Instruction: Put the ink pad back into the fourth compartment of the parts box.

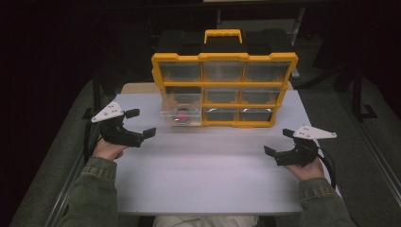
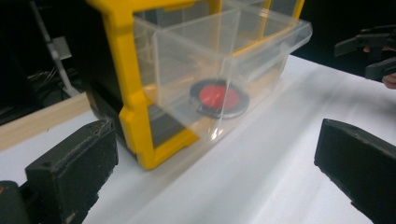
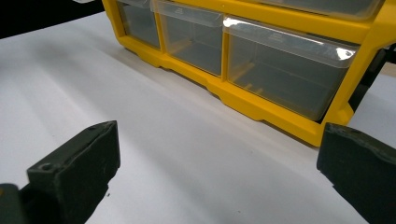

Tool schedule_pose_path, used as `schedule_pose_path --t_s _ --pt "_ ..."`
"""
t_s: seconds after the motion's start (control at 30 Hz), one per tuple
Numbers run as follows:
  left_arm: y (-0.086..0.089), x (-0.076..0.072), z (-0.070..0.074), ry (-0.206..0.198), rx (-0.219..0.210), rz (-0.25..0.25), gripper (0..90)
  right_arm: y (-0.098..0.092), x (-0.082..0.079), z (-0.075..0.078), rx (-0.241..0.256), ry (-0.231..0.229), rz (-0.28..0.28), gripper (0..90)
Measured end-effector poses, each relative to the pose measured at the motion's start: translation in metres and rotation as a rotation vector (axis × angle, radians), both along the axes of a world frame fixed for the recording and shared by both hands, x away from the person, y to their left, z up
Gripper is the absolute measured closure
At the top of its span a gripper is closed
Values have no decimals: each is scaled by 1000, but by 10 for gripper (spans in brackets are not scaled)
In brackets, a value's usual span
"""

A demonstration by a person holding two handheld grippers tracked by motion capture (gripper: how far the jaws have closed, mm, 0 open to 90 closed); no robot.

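My left claw [image 1: 140, 124] hangs with its jaws wide apart, empty, just beside the pulled-out drawer [image 2: 219, 70]. That drawer is clear plastic, drawn from the bottom left slot of the yellow organizer [image 1: 224, 90], which stands at the far side of the white table [image 1: 213, 165]. Through its wall I see a round red disc [image 2: 218, 99] with a dark rim lying flat on the drawer floor. My right claw [image 1: 276, 143] also gapes empty, well apart, near the table's right edge.
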State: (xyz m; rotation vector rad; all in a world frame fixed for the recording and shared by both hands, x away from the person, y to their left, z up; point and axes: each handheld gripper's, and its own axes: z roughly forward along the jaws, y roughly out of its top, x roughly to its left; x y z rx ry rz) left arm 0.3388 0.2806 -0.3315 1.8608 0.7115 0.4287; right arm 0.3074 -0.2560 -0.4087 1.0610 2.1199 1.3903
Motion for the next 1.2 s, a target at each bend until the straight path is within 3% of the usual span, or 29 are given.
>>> schedule_pose_path --t_s 0.13,0.27,0.77,1.03,1.2 --pt "5 -3 -9 2 -1 21 0 0 0 0 -1 1 -2 0" --pt "10 -8 -13 -29 -44 44 0 0 1 -1 -4 1 -2 0" --pt "24 -18 -33 -32 -54 124 0 0 0 0 -1 0 -2 0" --pt "37 -32 -47 -70 -50 209 0 0 0 0 4 -4 0 0" --pt "42 -36 -52 -76 -70 231 0 0 0 0 3 -2 0 0"
